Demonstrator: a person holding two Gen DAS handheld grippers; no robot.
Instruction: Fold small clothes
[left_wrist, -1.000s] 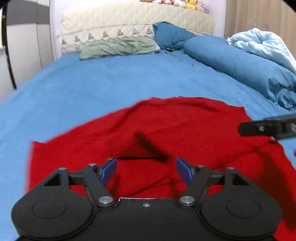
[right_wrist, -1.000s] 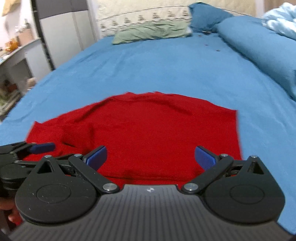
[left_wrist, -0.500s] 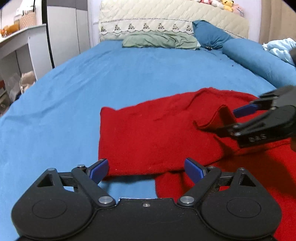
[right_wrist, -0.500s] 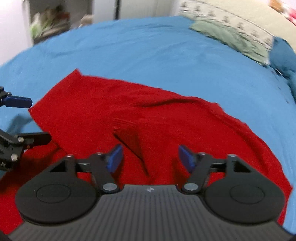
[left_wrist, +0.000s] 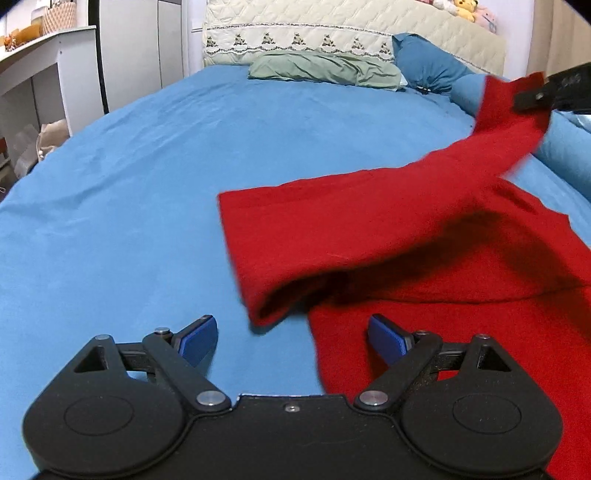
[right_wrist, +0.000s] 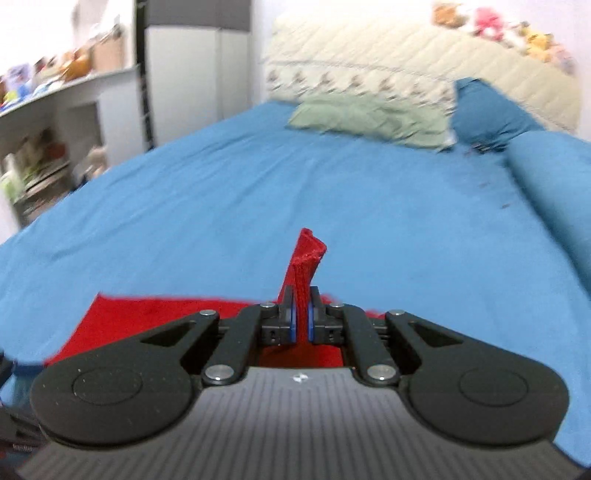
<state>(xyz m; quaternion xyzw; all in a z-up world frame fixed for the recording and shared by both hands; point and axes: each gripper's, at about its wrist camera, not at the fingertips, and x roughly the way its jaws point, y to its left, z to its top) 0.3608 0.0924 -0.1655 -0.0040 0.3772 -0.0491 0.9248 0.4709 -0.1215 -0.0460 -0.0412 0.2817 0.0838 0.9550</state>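
A red knit garment (left_wrist: 424, 236) lies on the blue bed sheet (left_wrist: 147, 177) with one part lifted up to the right. My right gripper (right_wrist: 301, 317) is shut on an edge of the red garment (right_wrist: 304, 266), which sticks up between its blue pads. In the left wrist view the right gripper (left_wrist: 546, 94) holds that edge high at the upper right. My left gripper (left_wrist: 293, 338) is open and empty, low over the sheet, just in front of the garment's near folded edge.
A green pillow (left_wrist: 325, 70) and a blue pillow (left_wrist: 428, 62) lie at the quilted headboard (left_wrist: 351, 26). A rolled blue duvet (right_wrist: 554, 177) runs along the right side. A white shelf and wardrobe (left_wrist: 48, 74) stand left of the bed.
My right gripper has shut on the garment's edge and lifted it up to the right. The lifted part now hangs stretched above the flat part. My left gripper stays open.
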